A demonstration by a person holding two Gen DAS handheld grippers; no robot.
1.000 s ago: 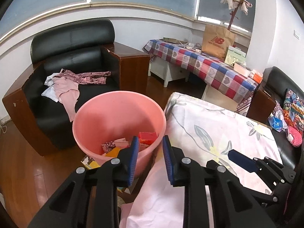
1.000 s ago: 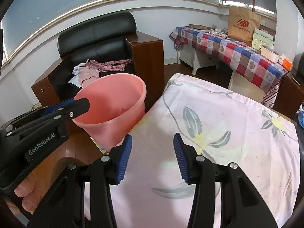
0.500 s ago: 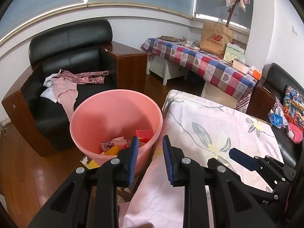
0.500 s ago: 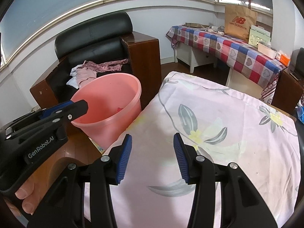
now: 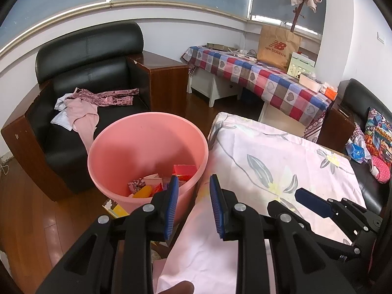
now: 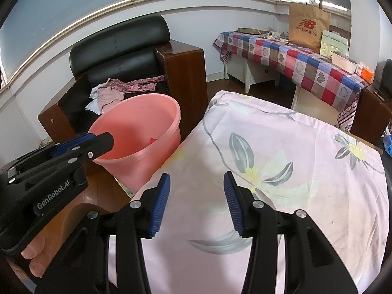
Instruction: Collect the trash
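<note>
While both grippers gape empty, pink bin (image 5: 147,147) w/ colorful scraps (image 5: 159,181), beside floral cloth (image 6: 281,159).

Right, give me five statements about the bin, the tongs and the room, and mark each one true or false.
1. The pink bin holds scraps of trash. True.
2. The left tongs grip a red wrapper. False: they are open and hold nothing.
3. The right tongs hover open above the floral cloth. True.
4. Clothes lie on the black armchair. True.
5. The paper bag stands on the floor. False: it stands on the table with the checked cloth.
</note>
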